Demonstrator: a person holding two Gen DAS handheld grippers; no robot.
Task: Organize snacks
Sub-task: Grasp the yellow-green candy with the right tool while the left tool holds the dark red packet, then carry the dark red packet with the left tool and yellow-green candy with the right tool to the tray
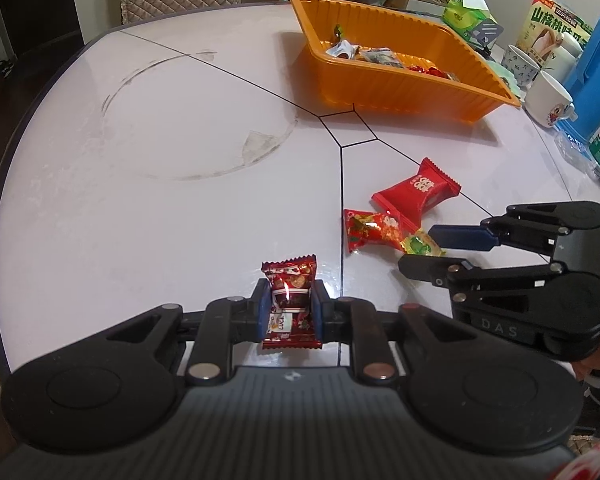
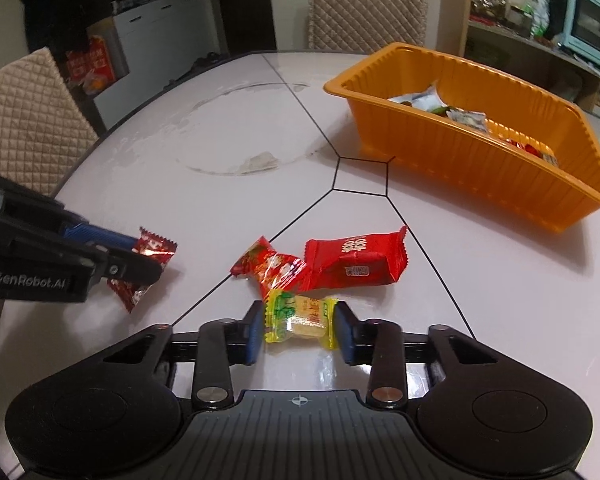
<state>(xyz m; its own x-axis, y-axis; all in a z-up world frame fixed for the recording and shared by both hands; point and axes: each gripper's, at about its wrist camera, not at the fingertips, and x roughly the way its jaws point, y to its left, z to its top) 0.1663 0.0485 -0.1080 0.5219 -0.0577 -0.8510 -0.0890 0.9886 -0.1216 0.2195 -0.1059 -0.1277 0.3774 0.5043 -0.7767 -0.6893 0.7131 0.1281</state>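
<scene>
White table (image 2: 148, 168) carries all. Orange tray (image 2: 480, 168) at 2 o'clock, wrapped snacks inside. Left gripper (image 1: 290, 312) clamped on dark red snack packet (image 1: 290, 280). Right gripper (image 2: 298, 330) jaws narrow, yellow candy (image 2: 300, 318) between blue pads, contact unclear. Red packet (image 2: 356, 264) and red patterned candy (image 2: 272, 266) at 12 o'clock, just beyond yellow candy.

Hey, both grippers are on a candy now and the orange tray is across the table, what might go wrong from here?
1. The right gripper brackets the yellow candy by its crinkly wrapper ends; the pads may not be firmly on yet, so it might slip out when lifted.
2. That candy touches the patterned red candy, which could get dragged along.
3. The left gripper pinches the dark red packet mid-body; the glossy foil could slide on the way to the orange tray.
</scene>
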